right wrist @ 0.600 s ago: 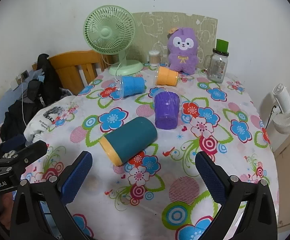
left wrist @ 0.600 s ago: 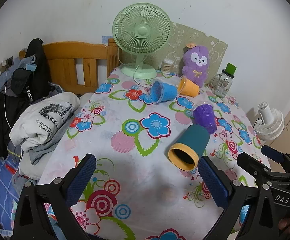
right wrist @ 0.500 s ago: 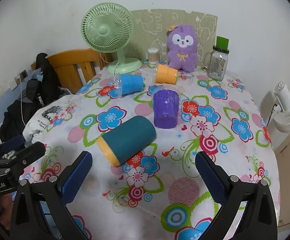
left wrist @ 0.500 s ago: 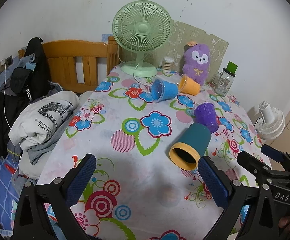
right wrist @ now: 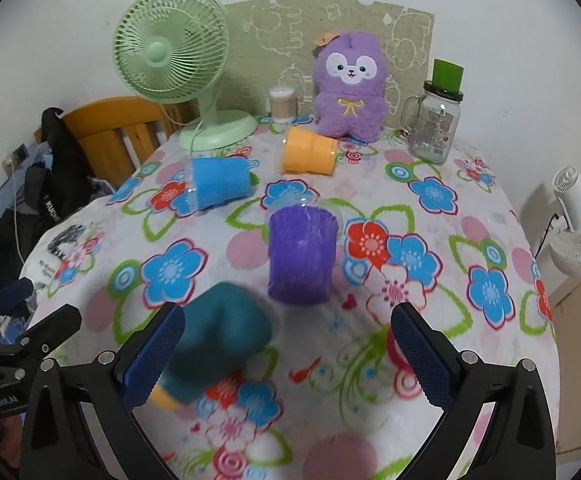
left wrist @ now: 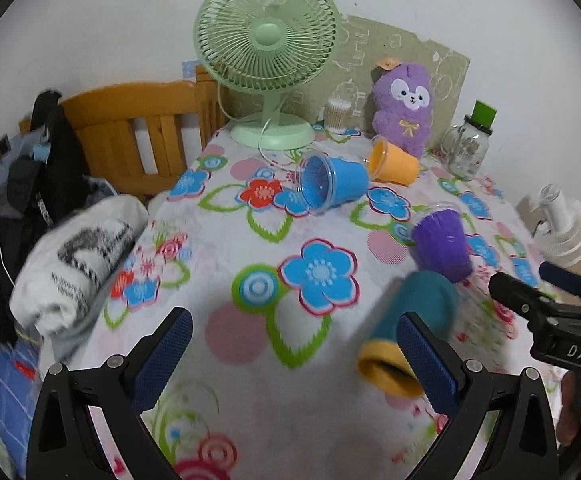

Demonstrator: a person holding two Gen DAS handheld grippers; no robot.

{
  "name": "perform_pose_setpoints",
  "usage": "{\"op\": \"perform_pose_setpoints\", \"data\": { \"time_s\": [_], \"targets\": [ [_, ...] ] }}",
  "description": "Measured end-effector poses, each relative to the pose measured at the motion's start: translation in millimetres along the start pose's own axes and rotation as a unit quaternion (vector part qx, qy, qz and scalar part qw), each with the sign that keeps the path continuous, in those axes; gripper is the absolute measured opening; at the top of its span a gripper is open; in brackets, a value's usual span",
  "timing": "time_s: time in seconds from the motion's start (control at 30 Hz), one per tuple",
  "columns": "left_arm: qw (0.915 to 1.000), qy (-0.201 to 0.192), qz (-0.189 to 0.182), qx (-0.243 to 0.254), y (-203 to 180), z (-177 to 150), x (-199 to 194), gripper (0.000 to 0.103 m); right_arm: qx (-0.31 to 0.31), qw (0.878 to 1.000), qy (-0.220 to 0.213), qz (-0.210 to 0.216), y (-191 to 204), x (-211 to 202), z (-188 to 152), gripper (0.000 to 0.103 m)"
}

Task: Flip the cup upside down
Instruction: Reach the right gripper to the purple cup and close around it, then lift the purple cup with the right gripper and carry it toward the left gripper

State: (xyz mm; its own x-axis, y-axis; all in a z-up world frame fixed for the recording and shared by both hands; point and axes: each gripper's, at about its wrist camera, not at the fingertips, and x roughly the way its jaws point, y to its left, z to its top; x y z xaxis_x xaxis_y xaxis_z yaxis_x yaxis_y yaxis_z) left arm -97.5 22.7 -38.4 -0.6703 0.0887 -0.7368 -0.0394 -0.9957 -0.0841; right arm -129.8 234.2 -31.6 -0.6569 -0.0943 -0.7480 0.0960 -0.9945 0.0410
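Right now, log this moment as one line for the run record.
left tongs open, empty | right tongs open, empty | teal cup on its side near both | purple cup upside down

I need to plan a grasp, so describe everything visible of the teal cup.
The teal cup is a smooth, opaque cylinder with a yellow-orange band around its open mouth. It looks like plastic, though blur hides fine detail. It lies on its side on the tablecloth, mouth toward the cameras, closed end near the purple cup. Whether the two touch is unclear. The left gripper and right gripper are open, near it, and neither holds it.
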Motion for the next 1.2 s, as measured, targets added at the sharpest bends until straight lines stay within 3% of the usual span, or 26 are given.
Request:
{"op": "perform_pose_setpoints", "data": {
  "time_s": [0.5, 0.83, 0.87, 0.93, 1.0, 1.2],
  "targets": [
    [0.9981, 0.048, -0.037, 0.013, -13, 37, 72, 0.103, 0.003, 0.999, 0.033, -0.010, -16, 68, 29, 0.103],
    [0.9968, 0.068, -0.038, 0.017, -16, 41, 99, 0.103, 0.003, 0.998, 0.056, -0.011, -18, 103, 36, 0.102],
    [0.9968, 0.069, -0.038, 0.016, -16, 40, 100, 0.103, 0.000, 0.998, 0.062, -0.012, -18, 106, 36, 0.099],
    [0.9969, 0.069, -0.036, 0.014, -14, 40, 100, 0.103, 0.002, 0.997, 0.082, 0.001, -19, 116, 35, 0.076],
    [0.9970, 0.067, -0.035, 0.011, -12, 40, 98, 0.103, 0.014, 0.995, 0.099, 0.021, -21, 123, 33, 0.064],
    [0.9973, 0.065, -0.035, 0.006, -9, 33, 85, 0.103, 0.026, 0.995, 0.084, 0.037, -20, 109, 31, 0.063]
  ]
}}
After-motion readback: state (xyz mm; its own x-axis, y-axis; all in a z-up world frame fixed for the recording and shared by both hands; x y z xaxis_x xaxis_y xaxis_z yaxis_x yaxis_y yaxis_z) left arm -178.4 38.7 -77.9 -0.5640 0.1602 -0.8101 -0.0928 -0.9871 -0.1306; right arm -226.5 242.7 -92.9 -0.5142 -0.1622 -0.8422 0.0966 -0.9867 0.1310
